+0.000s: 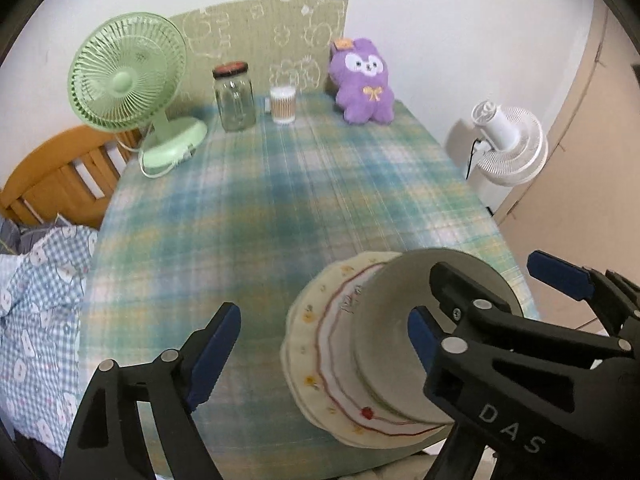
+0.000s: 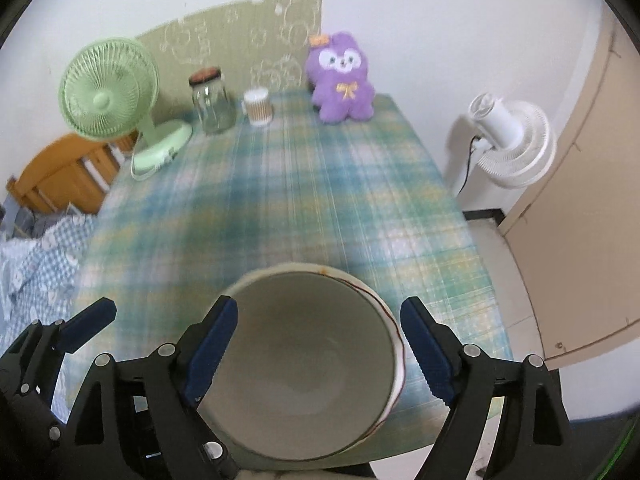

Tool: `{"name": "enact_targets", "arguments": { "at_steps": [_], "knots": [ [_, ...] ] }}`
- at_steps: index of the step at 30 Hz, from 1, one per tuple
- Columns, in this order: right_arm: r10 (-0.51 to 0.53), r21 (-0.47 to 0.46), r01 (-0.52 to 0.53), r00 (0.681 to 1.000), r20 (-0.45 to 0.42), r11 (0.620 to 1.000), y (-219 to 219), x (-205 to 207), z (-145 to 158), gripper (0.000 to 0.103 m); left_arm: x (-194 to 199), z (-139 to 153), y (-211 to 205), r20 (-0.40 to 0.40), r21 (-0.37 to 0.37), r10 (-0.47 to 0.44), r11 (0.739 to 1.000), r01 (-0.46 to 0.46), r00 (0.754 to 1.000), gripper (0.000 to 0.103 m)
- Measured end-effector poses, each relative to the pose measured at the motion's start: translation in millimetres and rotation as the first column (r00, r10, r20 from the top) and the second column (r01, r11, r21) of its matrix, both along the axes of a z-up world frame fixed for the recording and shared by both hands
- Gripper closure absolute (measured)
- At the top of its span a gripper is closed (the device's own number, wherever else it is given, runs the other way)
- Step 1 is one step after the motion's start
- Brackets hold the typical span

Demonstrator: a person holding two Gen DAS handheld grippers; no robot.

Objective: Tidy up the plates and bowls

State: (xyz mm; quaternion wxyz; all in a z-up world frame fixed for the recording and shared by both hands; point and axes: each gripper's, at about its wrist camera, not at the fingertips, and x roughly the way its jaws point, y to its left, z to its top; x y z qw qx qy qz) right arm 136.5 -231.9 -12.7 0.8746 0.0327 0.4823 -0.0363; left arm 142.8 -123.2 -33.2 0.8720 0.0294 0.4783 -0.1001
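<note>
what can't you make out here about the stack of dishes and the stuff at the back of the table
- Stack's near edge: the bowl sits on the plates; left wrist view, the right tool covers it.
- How many plates: both views, rims overlap and blur.
- Writing on the top plate: left wrist view, too small.
- Jar contents: both views, blurred and distant.

It was a home: a plaid-clothed tabletop (image 1: 280, 184) held a plush toy (image 1: 364, 80), desk fan (image 1: 128, 76) and jar (image 1: 234, 98), beside a wooden chair (image 1: 60, 176).
</note>
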Motion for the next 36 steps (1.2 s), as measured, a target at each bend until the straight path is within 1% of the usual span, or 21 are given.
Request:
{"name": "enact_targets", "arguments": {
  "at_steps": [4, 10, 18, 20, 23, 27, 32, 36],
  "knots": [
    [-0.032, -0.037, 0.033, 0.999, 0.027, 0.999, 23, -6, 18, 0.017, -2, 13, 23, 0.043, 0.005, -0.007, 1.000, 0.007, 0.999, 0.015],
    [-0.063, -0.028, 0.066, 0.993, 0.096, 0.997, 53, -17, 40, 0.017, -4, 34, 64, 0.105, -0.004, -0.010, 1.000, 0.011, 0.994, 0.014],
    [-0.068, -0.020, 0.072, 0.982, 0.179, 0.997, 92, -38, 55, 0.017, -15, 46, 106, 0.172, 0.012, -0.004, 1.000, 0.002, 0.985, 0.014],
    [-0.062, -0.014, 0.066, 0.978, 0.197, 0.998, 99, -45, 55, 0.017, -22, 47, 115, 0.195, 0.010, -0.003, 1.000, 0.001, 0.981, 0.014],
    [-0.049, -0.015, 0.054, 0.973, 0.227, 0.998, 106, -56, 52, 0.017, -35, 46, 127, 0.240, 0.024, 0.023, 0.999, -0.030, 0.970, 0.010],
    [-0.031, -0.006, 0.034, 0.968, 0.250, 0.999, 111, -71, 44, 0.017, -52, 38, 139, 0.289, 0.036, 0.056, 0.997, -0.069, 0.956, 0.010],
    [-0.015, 0.009, 0.013, 0.961, 0.275, 1.000, 110, -89, 29, 0.017, -69, 25, 146, 0.311, 0.037, 0.089, 0.994, -0.106, 0.946, 0.009],
    [0.003, 0.000, -0.003, 0.953, 0.303, 1.000, 107, -104, 19, 0.017, -85, 13, 151, 0.325, 0.018, 0.131, 0.989, -0.144, 0.937, 0.009]
  ]
}}
